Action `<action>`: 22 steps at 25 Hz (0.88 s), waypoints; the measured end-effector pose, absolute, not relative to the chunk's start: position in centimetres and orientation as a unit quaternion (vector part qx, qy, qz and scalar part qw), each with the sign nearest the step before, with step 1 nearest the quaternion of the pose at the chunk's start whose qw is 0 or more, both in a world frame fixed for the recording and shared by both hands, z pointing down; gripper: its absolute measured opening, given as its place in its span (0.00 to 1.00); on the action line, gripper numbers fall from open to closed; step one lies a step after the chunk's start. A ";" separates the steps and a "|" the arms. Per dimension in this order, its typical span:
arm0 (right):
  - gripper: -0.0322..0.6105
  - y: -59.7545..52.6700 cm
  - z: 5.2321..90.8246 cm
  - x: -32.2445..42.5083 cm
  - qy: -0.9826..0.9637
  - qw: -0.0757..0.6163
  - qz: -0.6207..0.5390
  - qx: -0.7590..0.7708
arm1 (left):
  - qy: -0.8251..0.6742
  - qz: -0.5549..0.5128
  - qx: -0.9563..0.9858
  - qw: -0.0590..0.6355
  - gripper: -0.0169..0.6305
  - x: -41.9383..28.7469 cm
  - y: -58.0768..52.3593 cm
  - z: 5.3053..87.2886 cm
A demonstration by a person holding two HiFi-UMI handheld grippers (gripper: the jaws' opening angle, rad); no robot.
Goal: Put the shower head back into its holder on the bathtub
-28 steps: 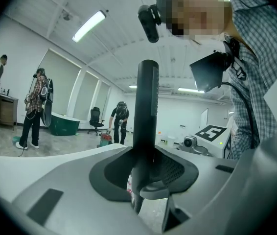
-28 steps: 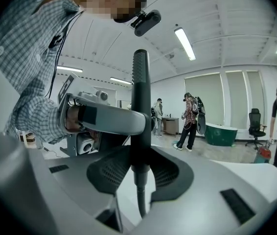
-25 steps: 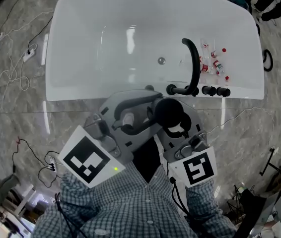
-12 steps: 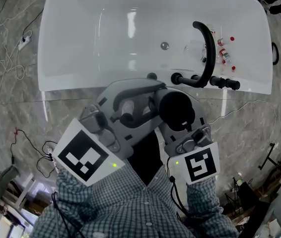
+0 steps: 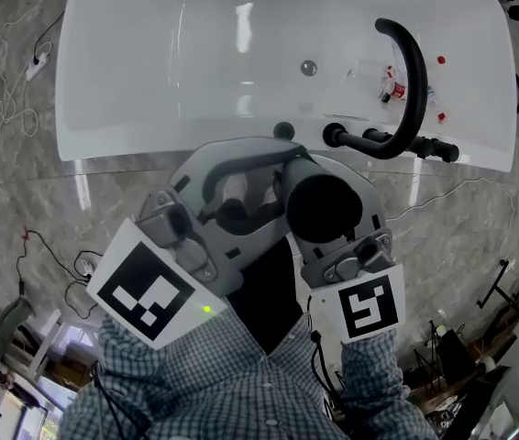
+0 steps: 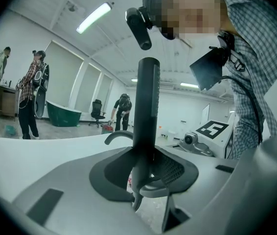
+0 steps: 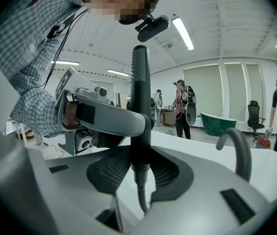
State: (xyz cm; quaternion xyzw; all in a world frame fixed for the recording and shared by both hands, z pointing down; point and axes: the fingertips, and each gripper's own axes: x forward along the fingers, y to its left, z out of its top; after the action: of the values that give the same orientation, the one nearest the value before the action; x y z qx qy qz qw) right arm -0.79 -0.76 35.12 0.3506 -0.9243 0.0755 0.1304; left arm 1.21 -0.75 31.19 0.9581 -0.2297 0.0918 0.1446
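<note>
Right gripper view: shower head [image 7: 139, 106] upright

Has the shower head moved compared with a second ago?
Yes. In the head view the shower head now sits farther back from the bathtub's near rim and the black tap, closer to the person.

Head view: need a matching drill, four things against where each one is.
Things:
1 shower head
2 black faucet spout
3 red-capped bottles
4 drain

Places:
A middle of the bathtub bottom
B held outside the tub, over the marble floor
C rises from the near rim and arches over the basin
D lying inside the tub, towards its right end

Pairs: 1-B, 2-C, 3-D, 4-A
</note>
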 end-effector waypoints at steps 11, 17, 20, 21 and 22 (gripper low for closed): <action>0.24 -0.9 38.4 -1.3 -0.925 0.138 0.081 0.346 | -0.244 0.102 0.951 0.158 0.24 0.6 -1.1 34.3; 0.24 -1.1 40.3 -0.9 -0.923 0.140 0.085 0.348 | -0.243 0.112 0.951 0.153 0.24 1.0 -1.3 36.1; 0.24 -1.2 41.7 -0.4 -0.920 0.149 0.087 0.351 | -0.241 0.116 0.951 0.151 0.24 1.4 -1.5 37.3; 0.24 -1.3 42.0 -0.3 -0.920 0.150 0.088 0.352 | -0.239 0.119 0.952 0.152 0.24 1.6 -1.5 37.7; 0.24 -1.4 42.3 -0.2 -0.919 0.150 0.089 0.353 | -0.237 0.121 0.952 0.152 0.24 1.7 -1.5 38.1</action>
State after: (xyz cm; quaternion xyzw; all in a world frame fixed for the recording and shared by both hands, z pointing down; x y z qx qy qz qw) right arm -0.17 -1.36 42.30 0.3532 -0.9191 0.0895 0.1502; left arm 1.69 -1.53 38.08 0.9518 -0.2371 0.1210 0.1523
